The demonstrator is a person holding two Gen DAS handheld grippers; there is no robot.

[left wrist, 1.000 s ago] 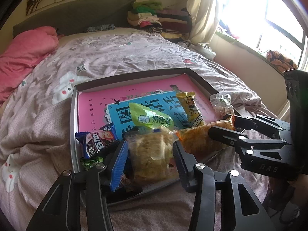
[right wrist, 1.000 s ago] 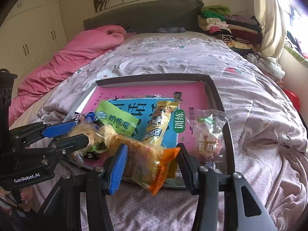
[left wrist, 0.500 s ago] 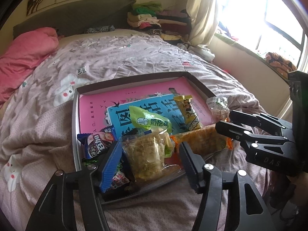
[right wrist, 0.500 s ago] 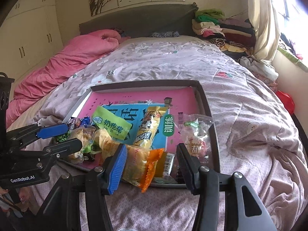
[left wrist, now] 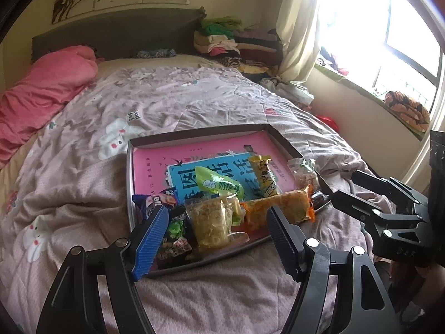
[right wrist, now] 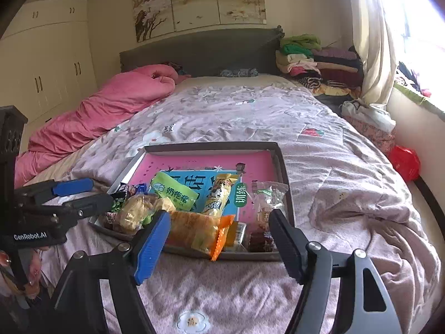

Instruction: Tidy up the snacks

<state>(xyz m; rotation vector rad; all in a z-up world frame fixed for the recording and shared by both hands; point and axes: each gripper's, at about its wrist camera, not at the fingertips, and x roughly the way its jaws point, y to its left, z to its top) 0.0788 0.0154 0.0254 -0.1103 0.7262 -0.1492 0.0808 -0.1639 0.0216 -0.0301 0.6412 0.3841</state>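
Observation:
A shallow grey tray (left wrist: 194, 132) lies on the bed, lined with a pink and blue book and holding several snack packs. A clear bag of yellowish snack (left wrist: 212, 224) rests at the tray's near edge, and my left gripper (left wrist: 216, 210) hangs just in front of it. Its jaws are opening and the pads do not touch the bag. Beside the bag lies an orange pack (right wrist: 194, 229), with my right gripper (right wrist: 219, 213) drawn back from it. Those jaws are opening too, and nothing is pressed between them. A green pack (right wrist: 173, 192) and a yellow pack (right wrist: 219, 193) lie further in.
The tray sits on a lilac flowered quilt (right wrist: 319, 150). A pink duvet (right wrist: 111, 111) is heaped at the left and folded clothes (right wrist: 311, 61) are stacked by the headboard. A red bag (right wrist: 404, 162) lies beside the bed, and a window sill (left wrist: 375, 91) runs along the right.
Both grippers have let go: the left off the clear bag, the right off the orange pack. Both have widened and pulled back and up from the tray, where the packs now lie.

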